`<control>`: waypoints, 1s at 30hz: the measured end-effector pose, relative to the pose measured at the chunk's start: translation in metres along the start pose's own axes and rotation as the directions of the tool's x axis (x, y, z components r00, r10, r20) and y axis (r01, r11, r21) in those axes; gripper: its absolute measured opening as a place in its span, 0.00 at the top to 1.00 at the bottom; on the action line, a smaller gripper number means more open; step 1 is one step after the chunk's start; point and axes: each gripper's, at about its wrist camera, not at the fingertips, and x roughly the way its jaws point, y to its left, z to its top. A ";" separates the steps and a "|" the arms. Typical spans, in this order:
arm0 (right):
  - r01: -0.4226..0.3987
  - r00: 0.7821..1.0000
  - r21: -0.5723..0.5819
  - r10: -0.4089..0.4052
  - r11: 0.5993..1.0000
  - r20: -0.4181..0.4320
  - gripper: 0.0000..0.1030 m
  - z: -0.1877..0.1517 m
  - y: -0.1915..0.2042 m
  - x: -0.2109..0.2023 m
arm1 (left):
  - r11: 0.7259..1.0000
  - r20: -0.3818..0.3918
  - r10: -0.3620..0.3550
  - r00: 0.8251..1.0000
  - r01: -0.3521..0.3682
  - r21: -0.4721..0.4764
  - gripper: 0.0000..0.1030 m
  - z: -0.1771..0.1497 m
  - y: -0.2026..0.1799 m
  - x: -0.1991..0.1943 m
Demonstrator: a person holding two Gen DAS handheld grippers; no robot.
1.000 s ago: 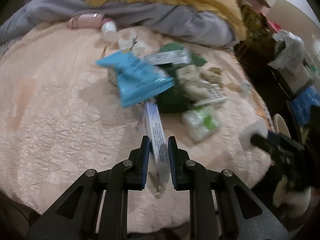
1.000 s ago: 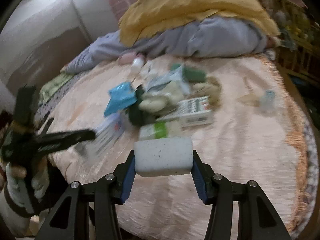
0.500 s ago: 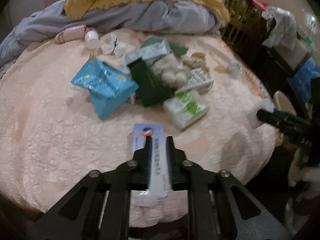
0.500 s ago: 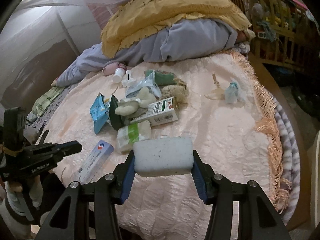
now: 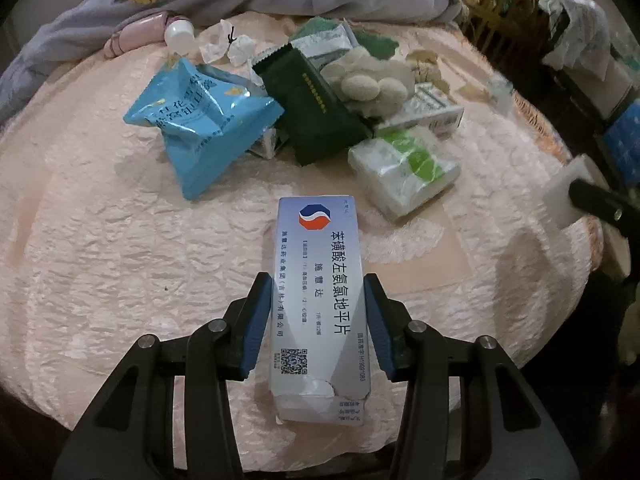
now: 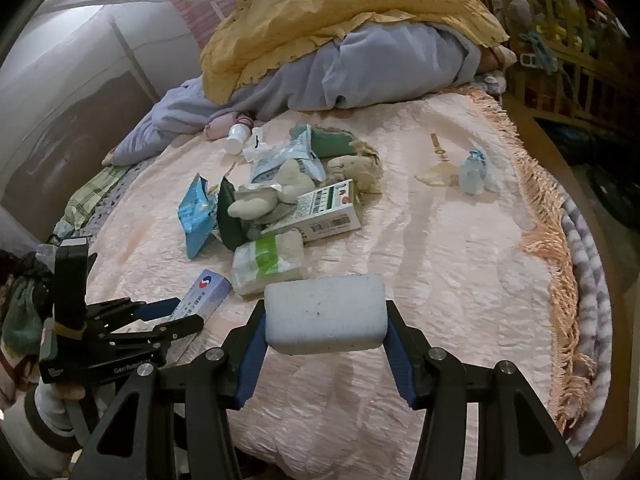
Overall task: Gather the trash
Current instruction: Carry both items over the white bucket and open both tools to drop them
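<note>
Across the bed, a pink bedspread (image 6: 460, 248) carries everything; yellow and grey bedding (image 6: 360, 40) is heaped at its far edge. Toward the middle lies a trash pile: a blue snack bag (image 5: 200, 120), a dark green pouch (image 5: 316, 112) and a green-and-white tissue pack (image 5: 404, 168). At the near edge, the left gripper (image 5: 318, 320) has its fingers spread either side of a white medicine box (image 5: 318, 296) lying flat. The right gripper (image 6: 325, 336) clamps a white sponge (image 6: 325, 314) above the near edge.
</note>
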 end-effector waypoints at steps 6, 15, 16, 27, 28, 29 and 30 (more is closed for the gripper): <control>0.036 0.999 0.007 -0.036 0.999 0.031 0.50 0.001 -0.013 -0.013 | 0.995 0.062 -0.102 0.993 0.103 0.002 0.58 0.019 -0.020 -0.032; 0.166 0.981 0.121 -0.176 0.979 0.079 0.50 0.003 -0.076 -0.056 | 0.944 0.073 -0.282 0.956 0.264 0.199 0.58 0.066 -0.126 -0.041; 0.183 0.977 0.143 -0.196 0.973 0.084 0.50 0.002 -0.087 -0.063 | 0.934 0.068 -0.301 0.951 0.280 0.220 0.58 0.071 -0.140 -0.039; 0.377 0.905 0.441 -0.425 0.814 0.010 0.50 -0.039 -0.238 -0.128 | 0.814 -0.062 -0.460 0.886 0.448 0.370 0.58 0.111 -0.295 0.004; 0.385 0.901 0.459 -0.433 0.800 -0.001 0.50 -0.043 -0.249 -0.129 | 0.796 -0.084 -0.475 0.876 0.469 0.382 0.58 0.113 -0.312 0.009; 0.392 0.898 0.478 -0.440 0.786 -0.014 0.50 -0.047 -0.260 -0.130 | 0.786 -0.098 -0.483 0.870 0.480 0.389 0.58 0.114 -0.323 0.008; 0.404 0.893 0.503 -0.449 0.764 -0.036 0.49 -0.053 -0.274 -0.129 | 0.777 -0.114 -0.487 0.866 0.489 0.397 0.58 0.114 -0.336 0.013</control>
